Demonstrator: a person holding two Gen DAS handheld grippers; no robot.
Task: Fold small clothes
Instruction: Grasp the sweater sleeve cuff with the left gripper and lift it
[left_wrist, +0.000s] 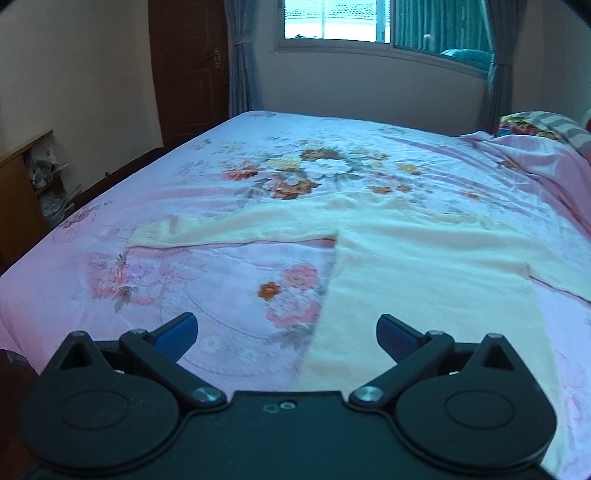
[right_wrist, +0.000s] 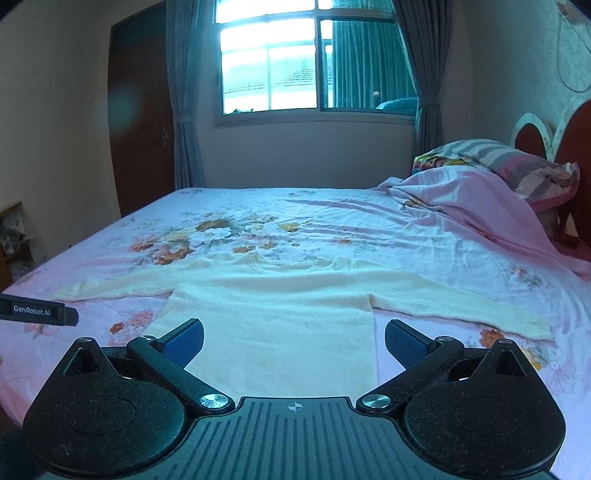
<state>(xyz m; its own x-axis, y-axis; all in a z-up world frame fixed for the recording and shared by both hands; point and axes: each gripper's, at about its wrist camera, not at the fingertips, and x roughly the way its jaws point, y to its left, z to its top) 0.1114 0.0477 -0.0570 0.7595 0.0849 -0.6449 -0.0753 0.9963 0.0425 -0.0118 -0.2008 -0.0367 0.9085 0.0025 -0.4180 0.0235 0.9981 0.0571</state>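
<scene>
So the cream sweater was lying flat on the bed, spread out on the pink floral sheet with both sleeves stretched out to the sides and the neckline pointing away toward the window. In the right wrist view the body of it ran straight down toward the camera, and the hem end sat pretty much under the right tool, which had its blue-padded fingers spread wide apart with nothing between them. It was above the fabric, but I couldn't tell if it actually touched. The left tool was spread wide too, holding nothing, and it sat over the sweater's left edge, so half of what you saw between its fingers was sheet and half was sweater. From that side the left sleeve ran out across the flowers toward the edge of the bed. You could also catch a bit of the left tool poking in at the left border of the right wrist view, the black piece with GenRobot.AI printed on it. A bunched-up pink blanket and a striped pillow were piled at the right, by the headboard, well apart from the sweater. Curtains hung on both sides of the window.
</scene>
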